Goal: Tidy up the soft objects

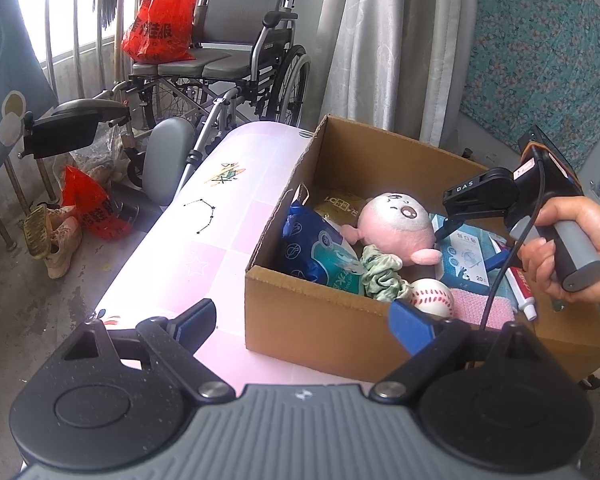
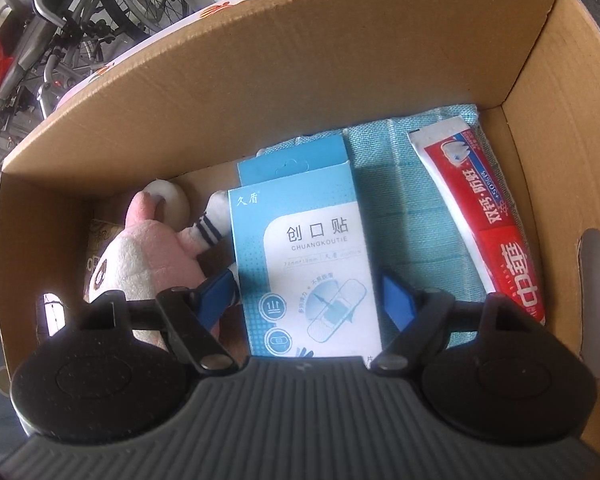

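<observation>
Each tool has a ribbed grey body, two round black discs, black linkage arms with silver screws and blue pads. The right tool (image 1: 466,236) (white "DAS" lettering) has a grey handle and black cable.

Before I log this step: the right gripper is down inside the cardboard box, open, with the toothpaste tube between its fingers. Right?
Not quite. The right gripper is inside the cardboard box and open, but the blue plaster box sits between its fingers; the toothpaste tube lies off to the side. The right wrist view shows this.

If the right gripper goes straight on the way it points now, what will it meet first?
Most likely the blue plaster box: it lies between the open fingers of the right gripper, though the depth is unclear.
</observation>
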A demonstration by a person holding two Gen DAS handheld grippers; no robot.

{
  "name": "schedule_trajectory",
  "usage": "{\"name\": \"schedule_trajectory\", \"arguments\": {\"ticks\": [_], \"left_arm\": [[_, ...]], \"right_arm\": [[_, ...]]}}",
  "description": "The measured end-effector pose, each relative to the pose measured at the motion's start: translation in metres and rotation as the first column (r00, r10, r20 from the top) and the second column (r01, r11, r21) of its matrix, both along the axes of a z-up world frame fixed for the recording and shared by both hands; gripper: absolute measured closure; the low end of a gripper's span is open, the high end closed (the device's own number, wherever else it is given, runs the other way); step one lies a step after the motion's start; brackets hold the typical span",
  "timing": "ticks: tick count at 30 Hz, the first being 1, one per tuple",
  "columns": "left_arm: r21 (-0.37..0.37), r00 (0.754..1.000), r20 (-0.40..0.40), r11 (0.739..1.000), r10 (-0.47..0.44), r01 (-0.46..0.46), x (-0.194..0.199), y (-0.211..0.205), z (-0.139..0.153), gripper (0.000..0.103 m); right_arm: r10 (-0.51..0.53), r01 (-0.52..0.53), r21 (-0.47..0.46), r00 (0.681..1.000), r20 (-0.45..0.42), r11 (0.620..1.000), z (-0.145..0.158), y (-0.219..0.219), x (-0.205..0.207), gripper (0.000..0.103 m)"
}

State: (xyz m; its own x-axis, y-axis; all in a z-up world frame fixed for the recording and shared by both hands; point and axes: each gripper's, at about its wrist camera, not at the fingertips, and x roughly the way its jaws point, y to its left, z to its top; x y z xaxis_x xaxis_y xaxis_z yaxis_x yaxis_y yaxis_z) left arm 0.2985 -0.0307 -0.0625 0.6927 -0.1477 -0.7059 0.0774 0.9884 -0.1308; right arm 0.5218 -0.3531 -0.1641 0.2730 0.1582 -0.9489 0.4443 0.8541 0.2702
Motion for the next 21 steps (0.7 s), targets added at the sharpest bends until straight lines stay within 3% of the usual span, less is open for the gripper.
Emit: {"name": "schedule_trajectory", "arguments": {"ticks": [5,14,21], "left_arm": [[-0.001,1.000,0.001,1.000,0.002,-0.002,0.000,0.000,0.002,0.009],[-0.007,1.000,-0.001,1.000,0.003,-0.003,-0.001,0.002,0.004,0.009],[0.003,1.000,0.013,1.000,0.001,-0.001,-0.008,0.004,0.009,0.009]], "right_arm": [[0.051,-0.052,-0.030,0.998,-0.025,0.998,0.003,0.006,0.005,0.022],[0.055,-0.055,-0.033,0.998,0.010,0.998,0.021,-0.001,-0.004,0.015],[0.074,-0.073,-0.014,0.990,0.118,0.997,0.054,-0.004,-0.030,0.015]]}}
